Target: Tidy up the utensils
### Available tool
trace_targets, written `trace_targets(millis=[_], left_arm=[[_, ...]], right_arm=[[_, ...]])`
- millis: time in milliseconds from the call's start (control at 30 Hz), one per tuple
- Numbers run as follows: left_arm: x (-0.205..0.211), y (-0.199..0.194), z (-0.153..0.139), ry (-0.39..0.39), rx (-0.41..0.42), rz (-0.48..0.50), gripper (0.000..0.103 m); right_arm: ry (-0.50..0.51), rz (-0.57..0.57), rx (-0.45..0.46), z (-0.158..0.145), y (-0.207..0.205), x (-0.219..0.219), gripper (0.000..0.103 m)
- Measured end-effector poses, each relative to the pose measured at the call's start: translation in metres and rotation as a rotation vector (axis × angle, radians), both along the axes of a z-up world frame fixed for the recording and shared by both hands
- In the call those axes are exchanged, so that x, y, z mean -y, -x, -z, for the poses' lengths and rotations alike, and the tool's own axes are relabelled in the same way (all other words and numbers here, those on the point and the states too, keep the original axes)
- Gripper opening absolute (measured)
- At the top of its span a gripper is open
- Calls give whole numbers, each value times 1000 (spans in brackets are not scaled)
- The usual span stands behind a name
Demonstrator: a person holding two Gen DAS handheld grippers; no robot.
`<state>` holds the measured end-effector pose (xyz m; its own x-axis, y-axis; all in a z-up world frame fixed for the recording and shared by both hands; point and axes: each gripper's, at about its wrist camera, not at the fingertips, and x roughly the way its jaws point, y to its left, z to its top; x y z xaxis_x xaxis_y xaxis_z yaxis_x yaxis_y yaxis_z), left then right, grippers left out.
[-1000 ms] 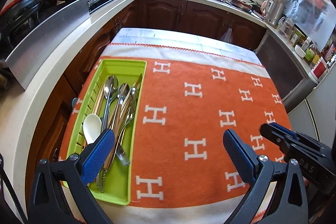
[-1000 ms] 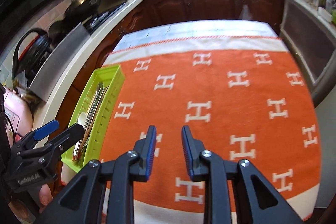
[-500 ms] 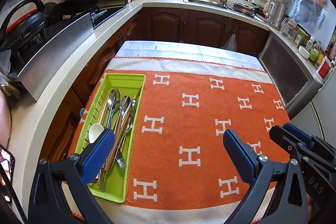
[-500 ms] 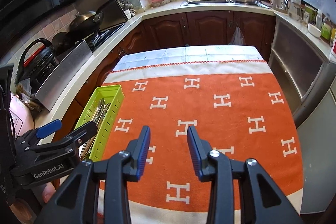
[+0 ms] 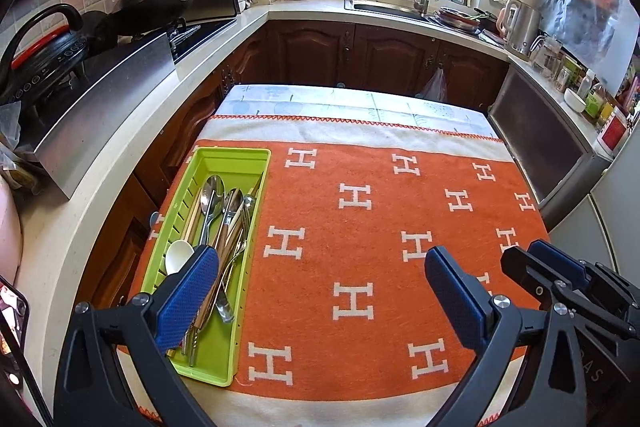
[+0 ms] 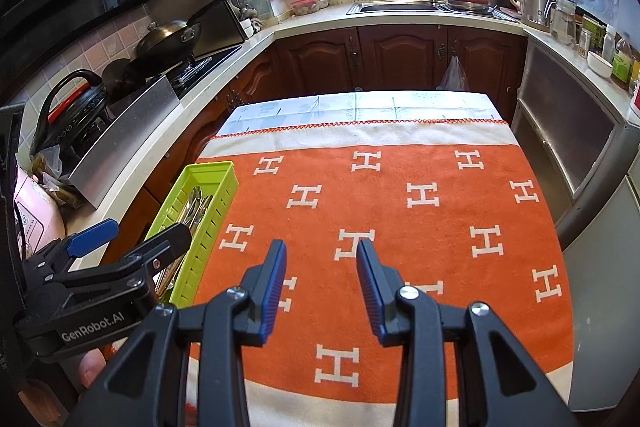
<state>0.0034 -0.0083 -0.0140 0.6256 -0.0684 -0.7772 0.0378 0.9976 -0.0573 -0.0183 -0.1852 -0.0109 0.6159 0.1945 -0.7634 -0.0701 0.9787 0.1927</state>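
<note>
Nearest me, my left gripper (image 5: pixel 322 289) hung wide open and empty above the orange cloth (image 5: pixel 380 227), while my right gripper (image 6: pixel 321 287) stood partly open, also empty. Beyond, on the cloth's left edge, the green tray (image 5: pixel 224 343) held the utensils (image 5: pixel 224 223).

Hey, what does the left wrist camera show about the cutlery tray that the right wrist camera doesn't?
Only the left wrist view looks down into the green tray: a white spoon and metal spoons piled lengthwise. Only the right wrist view shows the tray's slotted outer wall, with the left gripper in front. Both show the tray on the orange cloth at its left edge, and both grippers open and empty, including the right gripper.
</note>
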Motion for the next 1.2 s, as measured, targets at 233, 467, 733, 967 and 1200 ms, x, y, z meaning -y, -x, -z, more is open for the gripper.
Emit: trace_targets(millis=[233, 467, 733, 967, 1200], left_arm=[[0, 0, 0, 3, -3, -1, 102], [1, 0, 0, 4, -5, -1, 102], [2, 1, 0, 2, -1, -1, 102], [3, 2, 0, 0, 2, -1, 102], [5, 3, -2, -5, 1, 3, 102]], right_arm=[[-4, -4, -5, 1, 1, 0, 37], [-9, -8, -12, 3, 1, 1, 37], [-10, -9, -12, 3, 1, 2, 37], [-10, -8, -13, 3, 1, 2, 37], [-12, -4, -15, 4, 5, 0, 37]])
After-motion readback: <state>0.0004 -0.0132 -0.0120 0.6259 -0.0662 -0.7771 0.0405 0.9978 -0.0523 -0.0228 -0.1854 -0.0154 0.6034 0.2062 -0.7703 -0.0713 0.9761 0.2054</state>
